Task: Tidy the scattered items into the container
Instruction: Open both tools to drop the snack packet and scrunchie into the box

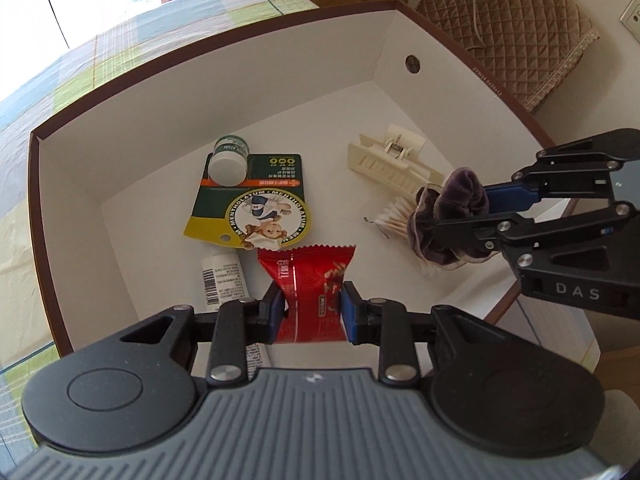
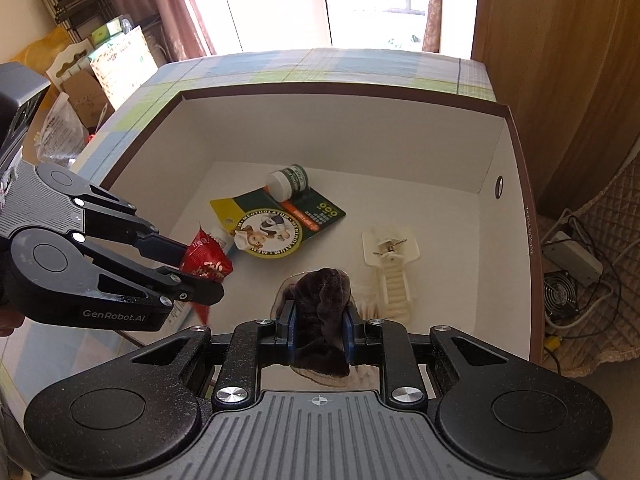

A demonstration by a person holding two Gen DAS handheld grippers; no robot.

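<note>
Placing step: left hand-held gripper point(image 1: 311, 309) clamps red snack packet point(image 1: 310, 280), right hand-held gripper point(image 2: 320, 334) pinches purple scrunchie point(image 2: 324, 312), above box point(image 2: 360, 92); next, releasing both inside

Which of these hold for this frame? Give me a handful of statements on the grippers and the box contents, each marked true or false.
1. The left gripper is shut on the red packet. True.
2. The right gripper is open and holds nothing. False: it is shut on the purple scrunchie.
3. The hair clip lies on the floor of the box. True.
4. The green jar stands on the tablecloth outside the box. False: it lies inside the box, on the green card.
5. Cotton swabs lie in the box near the scrunchie. True.
</note>
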